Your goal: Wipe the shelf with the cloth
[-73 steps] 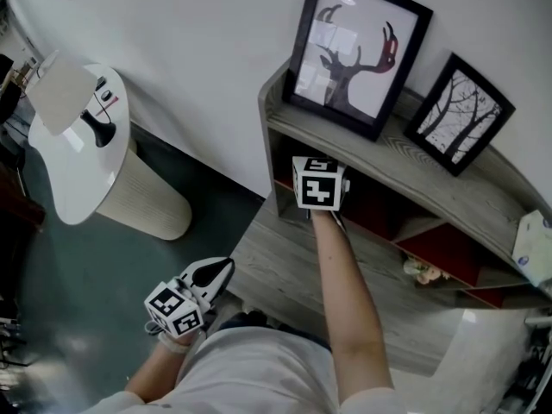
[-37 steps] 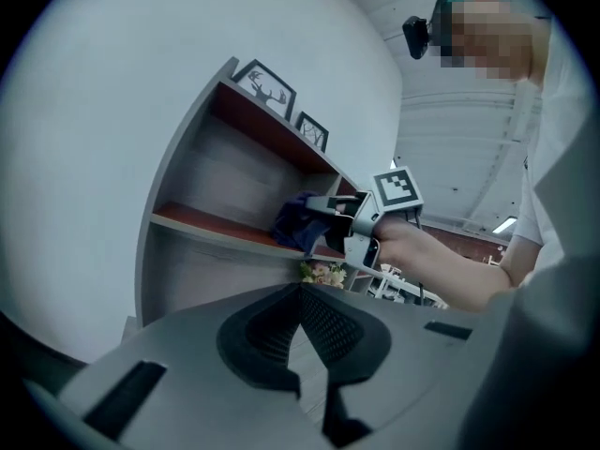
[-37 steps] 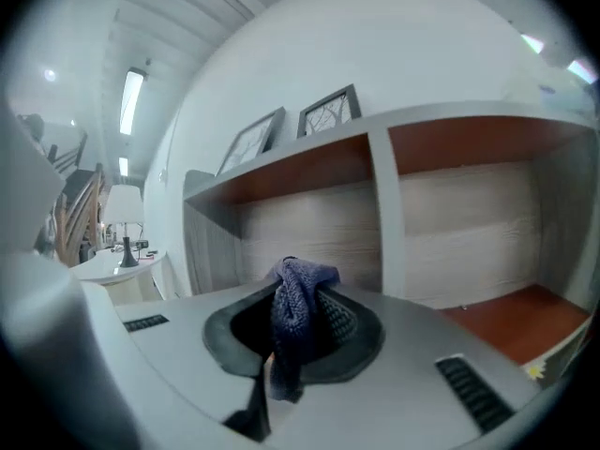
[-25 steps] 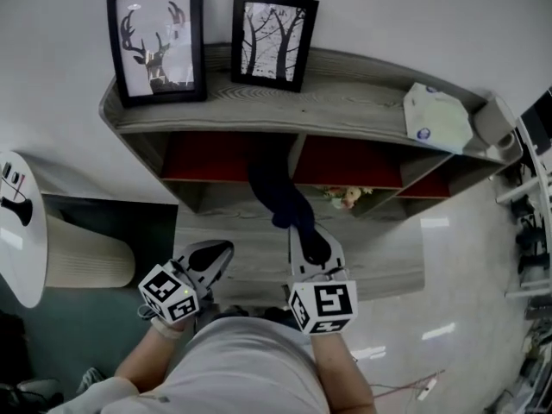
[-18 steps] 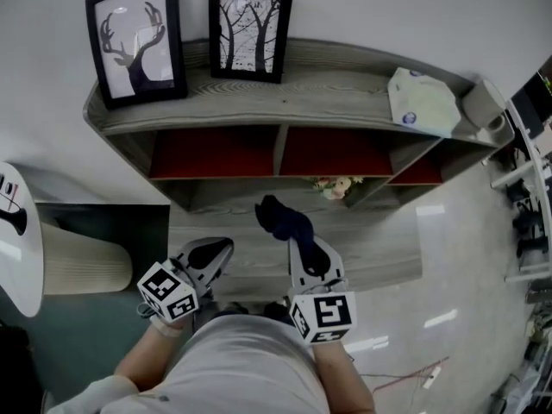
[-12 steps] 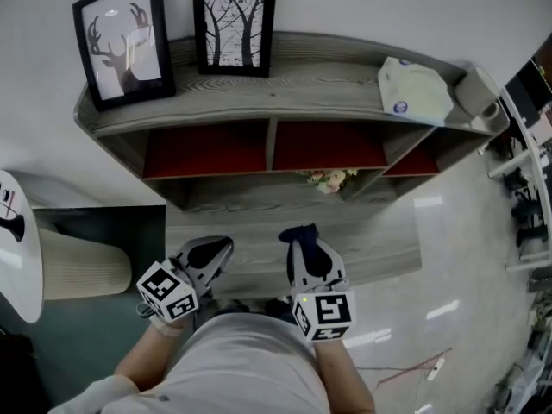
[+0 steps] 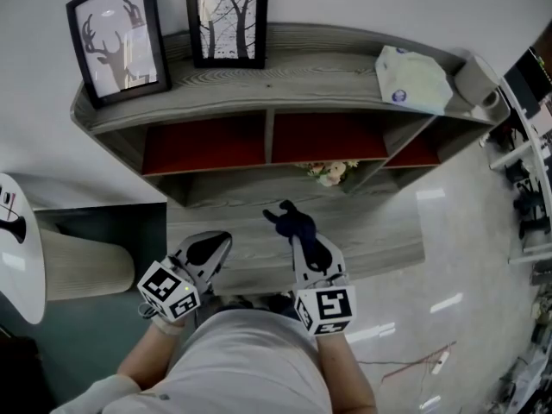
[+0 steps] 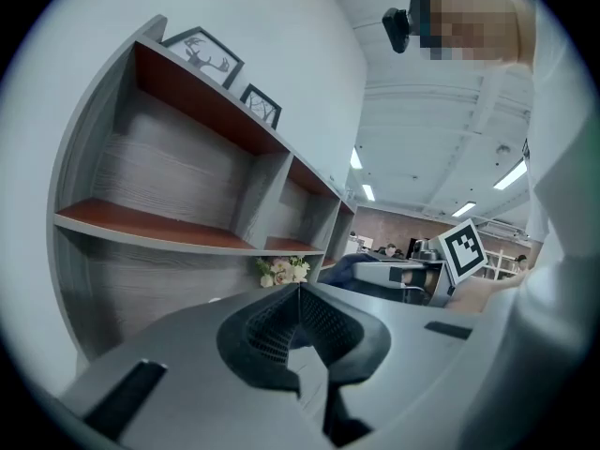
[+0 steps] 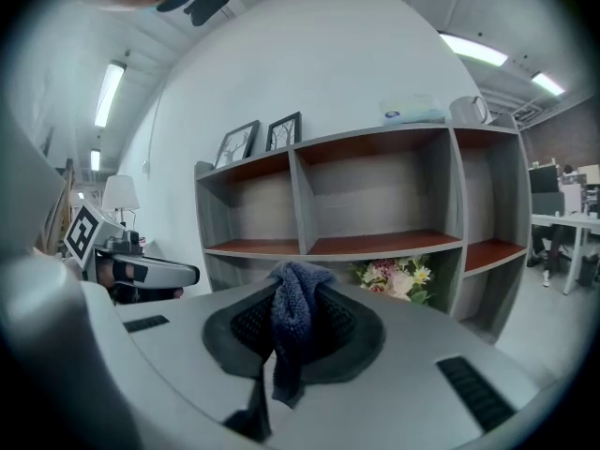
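Two grippers hang close in front of the person's body, both short of the shelf [image 7: 310, 76]. The right gripper [image 7: 300, 238] is clamped on the dark blue cloth [image 7: 289, 221]. In the right gripper view the cloth [image 9: 292, 322] bunches above the closed jaws and a tail droops below them. The left gripper [image 7: 220, 240] has its jaws pressed together with nothing between them, and it plays no part for now.

The cloth sits in the air in front of the lower boards, near the flowers [image 7: 328, 172] but apart from them, and appears to touch no surface. No wiping stroke is in progress, and nothing shows which boards, if any, are already clean. The cloth is secured, so that part is done. Likely left to do are the compartment floors and the top board, where two framed pictures [image 7: 116, 37] and a white packet [image 7: 412, 80] stand in the way.
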Demonstrator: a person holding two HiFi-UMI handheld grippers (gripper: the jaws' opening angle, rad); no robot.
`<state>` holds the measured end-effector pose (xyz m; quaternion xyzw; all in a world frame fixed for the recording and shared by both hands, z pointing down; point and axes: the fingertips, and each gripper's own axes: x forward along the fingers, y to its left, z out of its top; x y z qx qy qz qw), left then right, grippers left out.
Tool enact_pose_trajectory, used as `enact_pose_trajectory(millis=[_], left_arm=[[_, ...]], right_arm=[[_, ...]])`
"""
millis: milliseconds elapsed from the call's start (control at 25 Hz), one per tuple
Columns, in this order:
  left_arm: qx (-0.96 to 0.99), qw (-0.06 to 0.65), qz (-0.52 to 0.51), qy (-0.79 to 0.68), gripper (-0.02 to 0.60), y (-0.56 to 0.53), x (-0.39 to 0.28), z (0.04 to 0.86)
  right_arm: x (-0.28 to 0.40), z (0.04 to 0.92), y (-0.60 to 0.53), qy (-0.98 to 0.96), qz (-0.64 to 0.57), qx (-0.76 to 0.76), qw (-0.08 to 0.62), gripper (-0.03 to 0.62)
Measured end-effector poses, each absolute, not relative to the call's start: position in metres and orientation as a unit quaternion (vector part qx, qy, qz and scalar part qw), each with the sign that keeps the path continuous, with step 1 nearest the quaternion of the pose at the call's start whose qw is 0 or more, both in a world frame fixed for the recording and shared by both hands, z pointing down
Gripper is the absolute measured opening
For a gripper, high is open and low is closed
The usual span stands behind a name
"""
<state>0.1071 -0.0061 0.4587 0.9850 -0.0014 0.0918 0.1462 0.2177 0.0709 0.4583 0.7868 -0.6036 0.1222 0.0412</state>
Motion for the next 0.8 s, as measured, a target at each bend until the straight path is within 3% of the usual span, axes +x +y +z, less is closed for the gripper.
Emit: enact_pose_trajectory(millis=[800], left_arm=[[0.987, 0.132, 0.081, -0.042, 0.017, -0.026, 0.093, 0.456]], right_arm=[[0.216, 0.463, 0.059, -0.610, 0.114, 0.783, 0.054, 0.039]])
